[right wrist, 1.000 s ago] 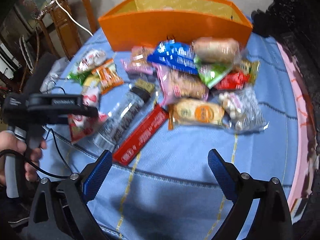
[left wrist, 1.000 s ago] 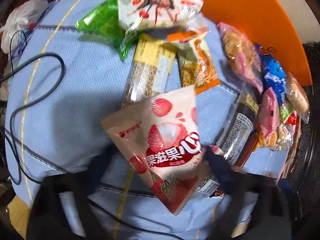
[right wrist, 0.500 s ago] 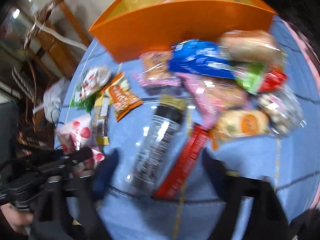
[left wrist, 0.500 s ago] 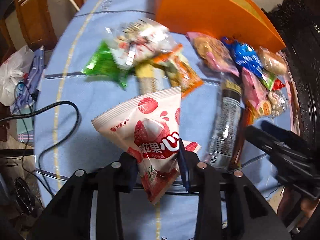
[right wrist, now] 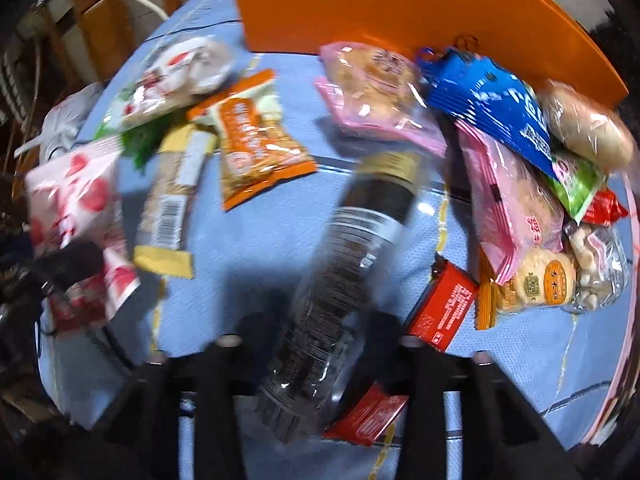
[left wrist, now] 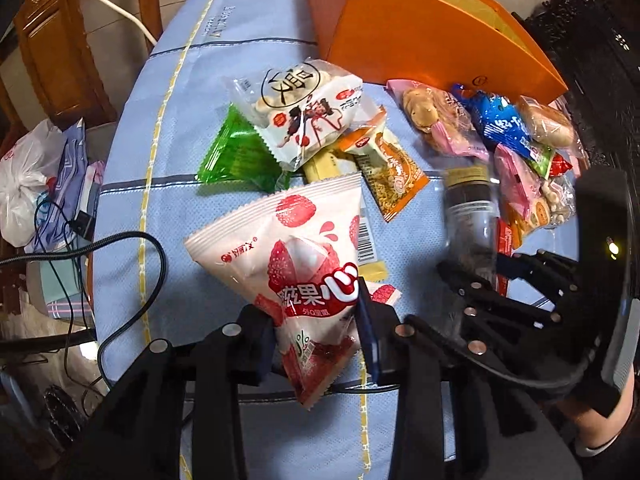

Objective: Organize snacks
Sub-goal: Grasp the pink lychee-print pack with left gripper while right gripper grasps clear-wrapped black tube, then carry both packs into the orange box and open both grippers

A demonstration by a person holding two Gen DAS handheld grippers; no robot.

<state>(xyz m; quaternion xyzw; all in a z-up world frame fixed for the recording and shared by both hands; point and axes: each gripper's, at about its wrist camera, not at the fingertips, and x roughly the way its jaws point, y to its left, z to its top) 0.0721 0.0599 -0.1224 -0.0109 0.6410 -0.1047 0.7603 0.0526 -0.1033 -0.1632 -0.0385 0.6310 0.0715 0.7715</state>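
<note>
The left hand-held gripper (left wrist: 320,332) grasps a pink lychee packet (left wrist: 296,264) above the worktop (left wrist: 168,152); the right hand-held gripper (right wrist: 316,344), jaws just closing, clasps a clear bottle (right wrist: 344,264).

Lit from above by indoor light, bright over the blue-clothed counter (left wrist: 168,128) and dim toward the dark corners of both fisheye views. Strong barrel bending at the rims, curving the orange box (left wrist: 420,36) and the cloth's stripes. Left wrist view mostly sharp, print on the lychee snack packet (left wrist: 304,264) readable, with motion smear on the clear bottle (left wrist: 468,208). Right wrist view blurred throughout, worst on that bottle (right wrist: 340,280) and the red bar (right wrist: 444,304). White glare streaks on the pink wrappers (right wrist: 372,80). Soft dark shadow on the cloth just ahead of the right gripper (right wrist: 316,340).
</note>
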